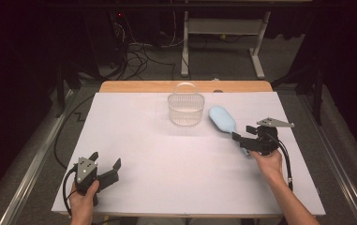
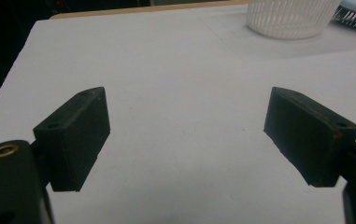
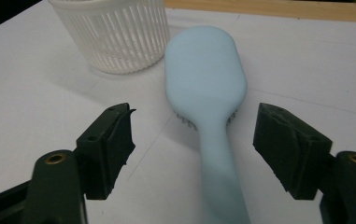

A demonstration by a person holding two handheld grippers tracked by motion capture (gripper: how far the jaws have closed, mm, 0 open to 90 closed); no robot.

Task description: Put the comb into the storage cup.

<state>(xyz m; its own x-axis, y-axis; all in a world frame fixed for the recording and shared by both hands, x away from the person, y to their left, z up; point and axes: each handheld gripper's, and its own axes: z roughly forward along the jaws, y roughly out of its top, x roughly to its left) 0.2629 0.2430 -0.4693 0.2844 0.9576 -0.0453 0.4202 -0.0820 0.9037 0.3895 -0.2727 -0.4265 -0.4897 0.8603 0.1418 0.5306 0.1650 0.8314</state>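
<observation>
From the high view, the brush (image 1: 224, 120) lay bristles-down on the white table (image 1: 167, 154) beside the basket (image 1: 186, 109), not yet lifted; the right gripper (image 1: 241, 133) straddled its handle; dark room, cables on the floor behind. Left gripper view: left gripper (image 2: 185, 130) wide open, empty, over bare table. Right gripper view: jaws spread either side of the handle, gripping nothing; grasp and, I judged, placement remained.
</observation>
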